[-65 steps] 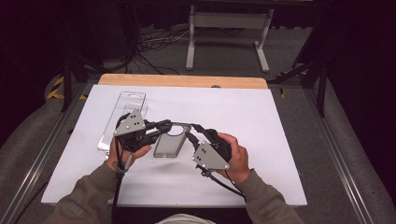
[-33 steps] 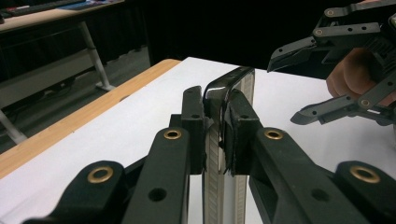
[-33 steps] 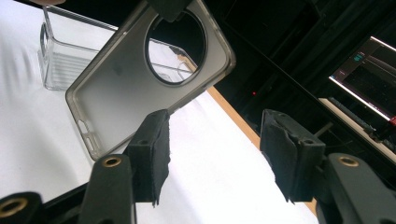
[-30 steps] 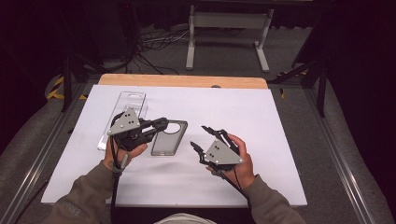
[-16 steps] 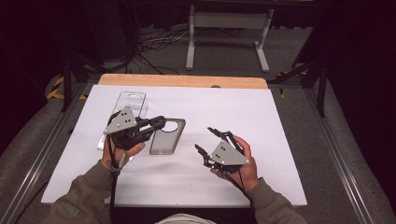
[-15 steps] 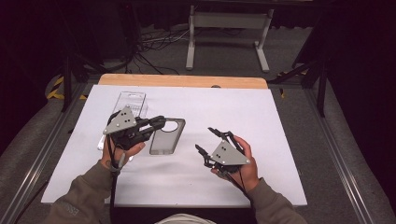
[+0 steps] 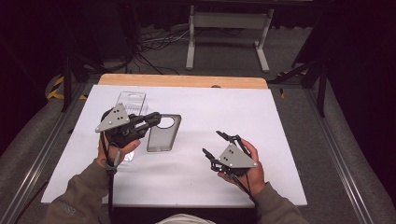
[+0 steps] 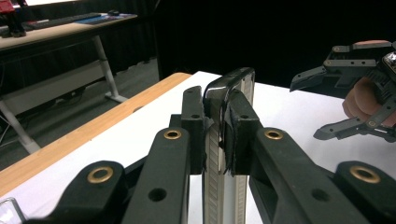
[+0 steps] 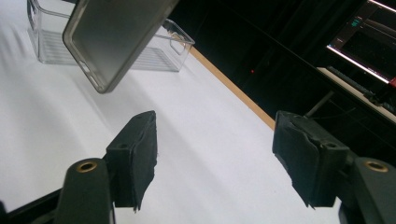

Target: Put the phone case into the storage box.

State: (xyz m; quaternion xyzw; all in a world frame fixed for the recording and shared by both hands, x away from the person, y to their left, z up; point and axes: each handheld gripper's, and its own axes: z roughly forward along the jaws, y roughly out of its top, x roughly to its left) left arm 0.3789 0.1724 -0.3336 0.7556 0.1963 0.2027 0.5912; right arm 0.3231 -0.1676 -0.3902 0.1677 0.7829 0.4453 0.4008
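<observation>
Over the white table (image 7: 196, 116) in a dark room, the left gripper (image 7: 152, 119) clamps a phone case (image 7: 163, 133) lengthwise toward the person, while the right gripper (image 7: 218, 145) gapes apart.

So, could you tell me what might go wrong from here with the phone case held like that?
1. The left claw pinches the phone case by one thin edge near its camera cutout, so the case could twist or slip out.
2. The right claw hangs open and apart from it, so nothing backs up that grip.
3. The clear tray sits close behind the left claw; a swing could knock it.
</observation>
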